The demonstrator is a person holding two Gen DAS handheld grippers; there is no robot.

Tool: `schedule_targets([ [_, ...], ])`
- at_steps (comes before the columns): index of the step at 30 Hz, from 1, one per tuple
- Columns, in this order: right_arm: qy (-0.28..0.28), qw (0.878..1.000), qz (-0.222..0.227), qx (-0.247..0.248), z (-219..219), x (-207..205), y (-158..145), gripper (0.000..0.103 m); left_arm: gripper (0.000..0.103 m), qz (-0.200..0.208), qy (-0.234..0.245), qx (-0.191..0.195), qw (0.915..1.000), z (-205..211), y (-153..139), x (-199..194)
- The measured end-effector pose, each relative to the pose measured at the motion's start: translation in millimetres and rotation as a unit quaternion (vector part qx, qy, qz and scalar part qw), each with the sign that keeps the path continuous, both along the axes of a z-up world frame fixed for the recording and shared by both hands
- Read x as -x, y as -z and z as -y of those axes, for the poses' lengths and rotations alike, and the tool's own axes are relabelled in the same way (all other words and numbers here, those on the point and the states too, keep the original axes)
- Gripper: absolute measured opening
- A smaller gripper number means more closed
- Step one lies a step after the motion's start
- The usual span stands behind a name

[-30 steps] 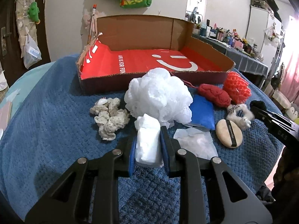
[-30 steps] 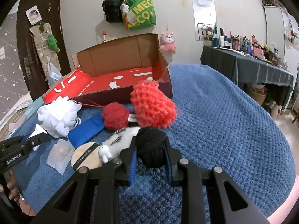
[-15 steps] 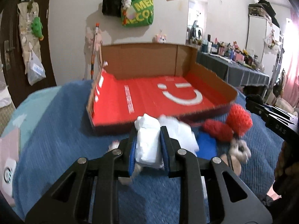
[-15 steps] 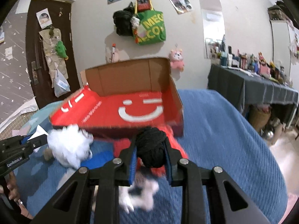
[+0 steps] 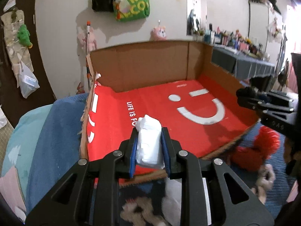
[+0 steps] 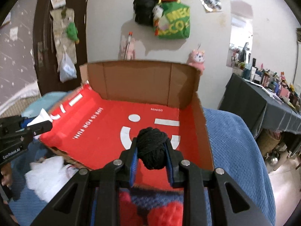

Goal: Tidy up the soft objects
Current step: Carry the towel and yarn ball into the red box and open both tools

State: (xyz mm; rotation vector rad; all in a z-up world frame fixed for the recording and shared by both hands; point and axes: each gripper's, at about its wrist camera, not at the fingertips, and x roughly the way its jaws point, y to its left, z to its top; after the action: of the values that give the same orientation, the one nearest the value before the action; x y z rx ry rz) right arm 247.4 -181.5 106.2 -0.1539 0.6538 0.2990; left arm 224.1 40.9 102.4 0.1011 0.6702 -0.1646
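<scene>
My left gripper (image 5: 149, 141) is shut on a white folded soft pack (image 5: 149, 143) and holds it above the front edge of the cardboard box (image 5: 143, 69) with a red smiley floor. My right gripper (image 6: 151, 150) is shut on a black yarn ball (image 6: 152, 148) and holds it above the box (image 6: 139, 79) near its front right. The right gripper shows at the right of the left wrist view (image 5: 250, 98); the left gripper shows at the left of the right wrist view (image 6: 35, 125).
On the blue knit blanket (image 6: 231, 150) in front of the box lie a white mesh puff (image 6: 50, 171), red knit pieces (image 5: 257, 148) and a small plush (image 5: 264, 179). A cluttered dark table (image 6: 263, 98) stands at right. Bags hang on the wall.
Both grippers rose from the blanket and moved forward with their objects; they now hover over the box's front edge. The loose items have dropped below them.
</scene>
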Motion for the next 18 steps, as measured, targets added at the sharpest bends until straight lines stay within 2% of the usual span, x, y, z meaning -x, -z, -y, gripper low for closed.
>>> schedule_targets([
  [3,-0.008,0.999,-0.038,0.025,-5.6,-19.7,8.9,0.027,0.022,-0.028,0.005,-0.009,0.9996,2.9,9.6,-18.5],
  [9,-0.021,0.993,-0.105,0.039,-9.4,-42.8,28.5,0.027,0.022,-0.072,0.019,-0.018,0.9970,10.3,27.5,-35.1],
  [12,-0.023,0.991,-0.123,0.050,-11.4,-48.5,34.3,0.027,0.022,-0.089,0.023,-0.026,0.9954,13.0,35.4,-39.4],
  [18,-0.023,0.985,-0.161,0.049,-8.7,-59.1,46.0,0.027,0.022,-0.130,0.026,-0.011,0.9911,10.4,49.7,-48.0],
])
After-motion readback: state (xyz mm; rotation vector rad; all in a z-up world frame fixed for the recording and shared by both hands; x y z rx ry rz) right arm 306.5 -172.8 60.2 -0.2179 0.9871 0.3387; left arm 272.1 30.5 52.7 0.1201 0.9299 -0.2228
